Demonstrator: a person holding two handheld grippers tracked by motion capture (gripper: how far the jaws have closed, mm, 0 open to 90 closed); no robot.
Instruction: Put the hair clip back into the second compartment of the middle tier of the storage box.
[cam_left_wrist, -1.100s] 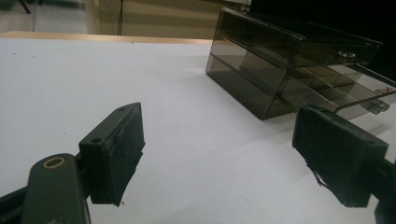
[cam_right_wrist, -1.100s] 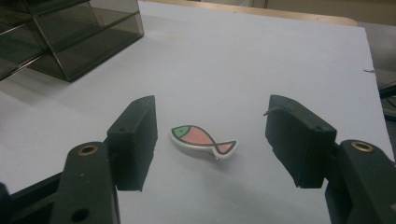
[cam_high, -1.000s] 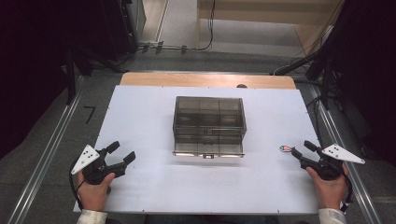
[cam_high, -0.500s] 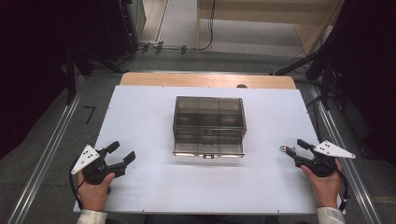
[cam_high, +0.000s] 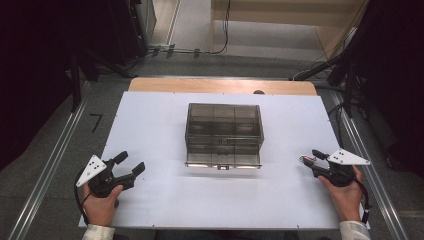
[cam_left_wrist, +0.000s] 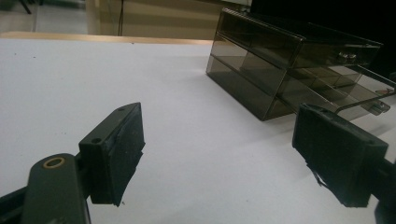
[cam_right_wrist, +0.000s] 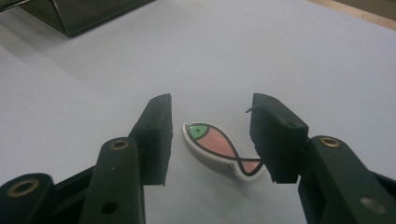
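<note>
Right gripper (cam_right_wrist: 210, 140) sits low over the white worktop (cam_right_wrist: 280, 56) with its jaws spread, one on each side of a small fish-shaped piece (cam_right_wrist: 222, 149) that lies flat between them; the piece has a green head, a pink body and a dark outline, and its tail end lies close to or under one jaw, though whether they touch cannot be told. In the high view this gripper (cam_high: 312, 161) is near the worktop's right edge, held by the person's right hand (cam_high: 345, 192), with the fish piece (cam_high: 304, 159) a small speck at its tip. Left gripper (cam_left_wrist: 219, 154) also has its jaws spread wide with nothing between them, hovering just above bare worktop; in the high view it (cam_high: 131, 165) is at the near left corner in the left hand (cam_high: 101, 205). Between the two, well apart from both, a smoked transparent drawer box (cam_high: 224, 134) stands at the middle of the worktop (cam_high: 150, 125). From the left gripper view the box (cam_left_wrist: 280, 70) shows stacked compartments, and one lower drawer (cam_left_wrist: 369, 100) stands slightly out from its front. Beyond the white surface, a strip of wood edge (cam_high: 222, 86) runs along the far side.
</note>
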